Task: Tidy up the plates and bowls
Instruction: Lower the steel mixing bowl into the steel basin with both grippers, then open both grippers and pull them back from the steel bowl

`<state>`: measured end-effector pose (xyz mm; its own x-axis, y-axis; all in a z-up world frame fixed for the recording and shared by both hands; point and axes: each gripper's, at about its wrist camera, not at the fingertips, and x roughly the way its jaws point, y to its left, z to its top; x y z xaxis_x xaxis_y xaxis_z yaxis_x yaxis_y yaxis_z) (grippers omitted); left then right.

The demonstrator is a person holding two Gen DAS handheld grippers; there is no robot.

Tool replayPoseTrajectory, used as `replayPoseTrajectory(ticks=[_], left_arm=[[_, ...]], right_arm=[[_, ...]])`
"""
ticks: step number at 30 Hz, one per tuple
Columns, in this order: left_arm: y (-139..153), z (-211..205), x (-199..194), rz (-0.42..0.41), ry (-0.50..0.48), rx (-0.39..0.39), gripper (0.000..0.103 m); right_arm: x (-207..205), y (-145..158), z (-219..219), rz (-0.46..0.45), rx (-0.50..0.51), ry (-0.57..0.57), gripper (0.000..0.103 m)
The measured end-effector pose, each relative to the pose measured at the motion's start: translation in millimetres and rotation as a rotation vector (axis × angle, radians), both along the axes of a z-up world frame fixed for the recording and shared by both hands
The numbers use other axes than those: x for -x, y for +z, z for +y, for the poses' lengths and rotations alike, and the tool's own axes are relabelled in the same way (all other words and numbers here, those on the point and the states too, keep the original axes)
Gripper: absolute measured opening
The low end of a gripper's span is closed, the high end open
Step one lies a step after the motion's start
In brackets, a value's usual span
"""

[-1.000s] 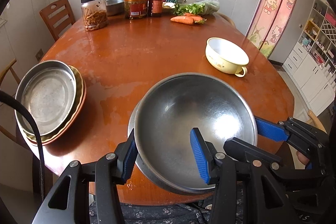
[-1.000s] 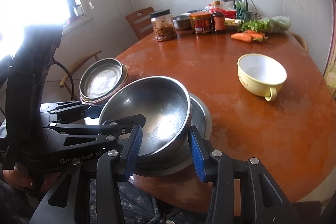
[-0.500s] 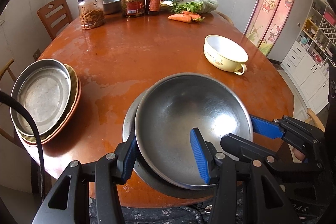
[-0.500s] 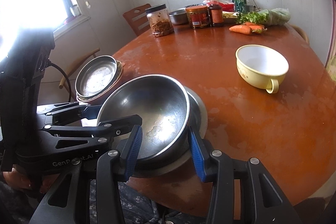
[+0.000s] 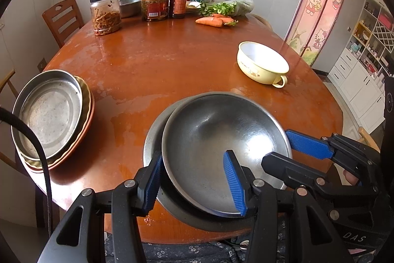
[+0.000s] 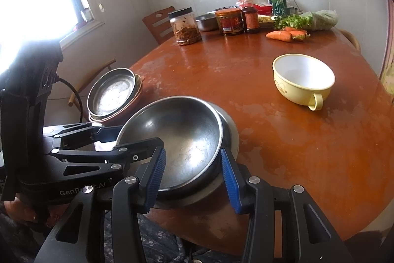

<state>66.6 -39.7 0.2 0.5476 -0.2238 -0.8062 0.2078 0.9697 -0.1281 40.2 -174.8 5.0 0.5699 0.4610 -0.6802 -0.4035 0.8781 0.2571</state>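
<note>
A large steel bowl point(image 5: 216, 139) rests in a wider steel dish point(image 5: 152, 137) at the near edge of the round wooden table point(image 5: 172, 65). My left gripper point(image 5: 193, 185) is shut on the bowl's near rim, with one blue pad outside and one inside. My right gripper point(image 6: 192, 176) is shut on the rim on the bowl's right side, again with one finger in and one out. A stack of plates point(image 5: 49, 115) with a steel pan on top sits at the table's left edge. A yellow handled bowl point(image 5: 262, 63) stands empty to the right.
Jars point(image 5: 106, 12), bottles point(image 5: 178, 3), carrots point(image 5: 211, 21) and greens crowd the table's far side. A wooden chair point(image 5: 64, 16) stands behind the table on the left. White cabinets point(image 5: 364, 80) line the right wall. A hand point(image 6: 22, 211) holds the left gripper's handle.
The steel bowl has shifted slightly right over the lower dish, so more of that dish's rim shows on its left. Both grippers keep their hold.
</note>
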Motion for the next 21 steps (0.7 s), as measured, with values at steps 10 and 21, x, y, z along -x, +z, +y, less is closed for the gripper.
replayPoseTrajectory(ticks=[10, 21], left_arm=[[10.3, 0.6, 7.3, -0.034, 0.009, -0.01, 0.049], [27.5, -5.1, 13.8, -0.076, 0.022, -0.026, 0.052]], right_arm=[[3.3, 6.7, -6.5, -0.021, -0.03, -0.009, 0.048], [10.5, 20.7, -21.5, -0.065, -0.066, -0.025, 0.054]])
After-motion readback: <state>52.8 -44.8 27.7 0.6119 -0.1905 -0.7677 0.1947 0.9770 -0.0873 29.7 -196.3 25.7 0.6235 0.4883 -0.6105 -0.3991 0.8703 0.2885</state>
